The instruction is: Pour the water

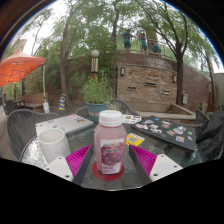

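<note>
A clear bottle with a white cap and a pink label stands upright on a red coaster on the glass table. It sits between my gripper's two fingers, with a small gap showing on each side. The magenta pads flank the bottle's lower half. The gripper is open and the bottle rests on its own base. A white cup stands upright on the table to the left of the left finger, apart from the bottle.
Beyond the bottle lie a yellow item, a flat white box and a dark board with several small pieces. A potted plant, metal chairs, a stone wall and an orange umbrella stand further back.
</note>
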Demonstrator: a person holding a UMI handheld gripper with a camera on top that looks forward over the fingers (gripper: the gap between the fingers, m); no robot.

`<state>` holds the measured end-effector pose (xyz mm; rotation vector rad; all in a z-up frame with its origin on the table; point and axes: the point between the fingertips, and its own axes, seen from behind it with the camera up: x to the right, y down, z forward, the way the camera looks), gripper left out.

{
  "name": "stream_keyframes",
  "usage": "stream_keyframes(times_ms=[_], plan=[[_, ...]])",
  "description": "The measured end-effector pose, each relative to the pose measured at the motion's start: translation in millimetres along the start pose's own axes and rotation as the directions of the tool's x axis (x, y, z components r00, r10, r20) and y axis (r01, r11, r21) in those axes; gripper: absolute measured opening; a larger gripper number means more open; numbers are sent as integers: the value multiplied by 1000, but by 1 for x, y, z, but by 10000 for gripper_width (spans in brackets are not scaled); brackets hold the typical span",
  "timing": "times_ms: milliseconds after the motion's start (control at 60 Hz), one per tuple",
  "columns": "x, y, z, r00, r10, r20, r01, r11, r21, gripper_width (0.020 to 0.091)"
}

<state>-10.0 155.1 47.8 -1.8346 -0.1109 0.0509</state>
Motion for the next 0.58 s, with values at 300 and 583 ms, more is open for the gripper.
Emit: stream_keyframes(times_ms=[300, 583], plan=[[-18, -11, -123, 1000, -21, -5, 21, 1000, -1, 834], [-22, -16, -261, 999, 39, -10, -38, 997, 63, 838]])
